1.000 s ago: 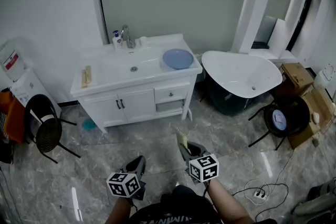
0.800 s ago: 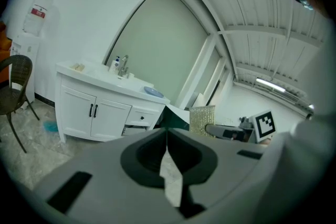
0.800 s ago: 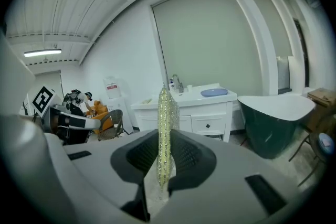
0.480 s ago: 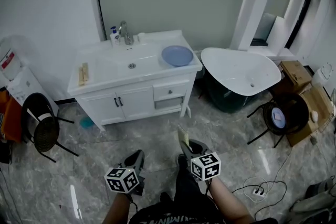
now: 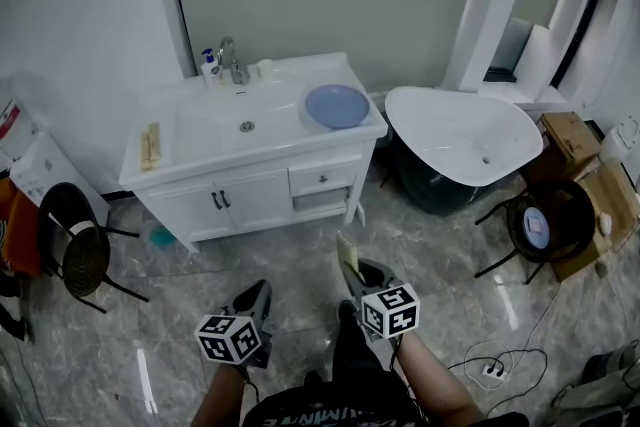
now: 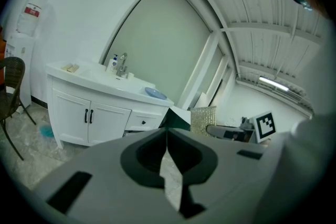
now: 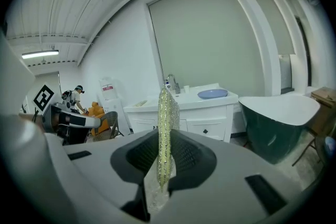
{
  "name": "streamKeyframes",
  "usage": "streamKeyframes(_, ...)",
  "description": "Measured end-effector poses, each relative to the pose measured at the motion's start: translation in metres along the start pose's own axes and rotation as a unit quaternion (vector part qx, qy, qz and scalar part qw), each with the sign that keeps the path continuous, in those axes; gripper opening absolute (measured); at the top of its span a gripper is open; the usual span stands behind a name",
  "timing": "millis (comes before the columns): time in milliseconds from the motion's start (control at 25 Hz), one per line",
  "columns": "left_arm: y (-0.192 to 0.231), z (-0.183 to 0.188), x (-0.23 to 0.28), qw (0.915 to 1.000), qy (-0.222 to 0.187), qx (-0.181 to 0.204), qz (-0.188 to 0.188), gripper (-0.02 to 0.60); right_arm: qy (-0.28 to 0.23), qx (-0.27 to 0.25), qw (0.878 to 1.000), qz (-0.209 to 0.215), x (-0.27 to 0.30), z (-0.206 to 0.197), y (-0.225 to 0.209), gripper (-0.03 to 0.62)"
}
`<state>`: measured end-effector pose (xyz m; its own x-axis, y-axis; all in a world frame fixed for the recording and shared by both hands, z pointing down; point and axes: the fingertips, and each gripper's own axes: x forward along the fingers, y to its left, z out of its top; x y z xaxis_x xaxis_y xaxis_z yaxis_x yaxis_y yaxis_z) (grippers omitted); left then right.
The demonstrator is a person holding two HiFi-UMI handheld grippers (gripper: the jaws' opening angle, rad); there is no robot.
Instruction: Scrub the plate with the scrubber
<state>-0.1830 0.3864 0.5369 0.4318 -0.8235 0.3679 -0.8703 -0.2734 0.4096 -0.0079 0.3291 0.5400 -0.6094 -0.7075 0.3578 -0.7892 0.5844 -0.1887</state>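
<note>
A round blue plate (image 5: 336,105) lies on the right end of a white vanity top (image 5: 180,155), far ahead of both grippers; it also shows in the left gripper view (image 6: 155,93) and the right gripper view (image 7: 212,93). My right gripper (image 5: 352,273) is shut on a thin, glittery yellow-green scrubber (image 7: 165,134), which stands upright on edge between the jaws; the scrubber (image 5: 347,258) also pokes up in the head view. My left gripper (image 5: 262,288) is low at the left, jaws shut with nothing between them (image 6: 167,136). Both are held over the floor, well short of the vanity.
The sink basin (image 5: 246,124) has a faucet (image 5: 229,63) and a soap bottle (image 5: 207,65) behind it, and a wooden brush (image 5: 151,146) on the left. A white bathtub (image 5: 462,143) stands right of the vanity. A black chair (image 5: 78,250) is at left, a stool (image 5: 540,227) and boxes (image 5: 572,143) at right.
The vanity has drawn slightly nearer and shifted left in the head view as both grippers move toward it. The right gripper's hold on the scrubber is unchanged.
</note>
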Motion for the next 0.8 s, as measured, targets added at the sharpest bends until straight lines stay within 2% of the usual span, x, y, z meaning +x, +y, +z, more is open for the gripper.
streamKeyframes(320,0.009,0.032,0.065,0.9999,0.004,-0.006,0.009,0.018,0.004,0.012,1.000,0.011,0.051,0.030,-0.056,0.069)
streamKeyframes(800,0.024,0.080,0.147,0.9986,-0.002,-0.032,0.042,0.018,0.016,-0.008,0.999,0.043,0.122,0.087,-0.128,0.069)
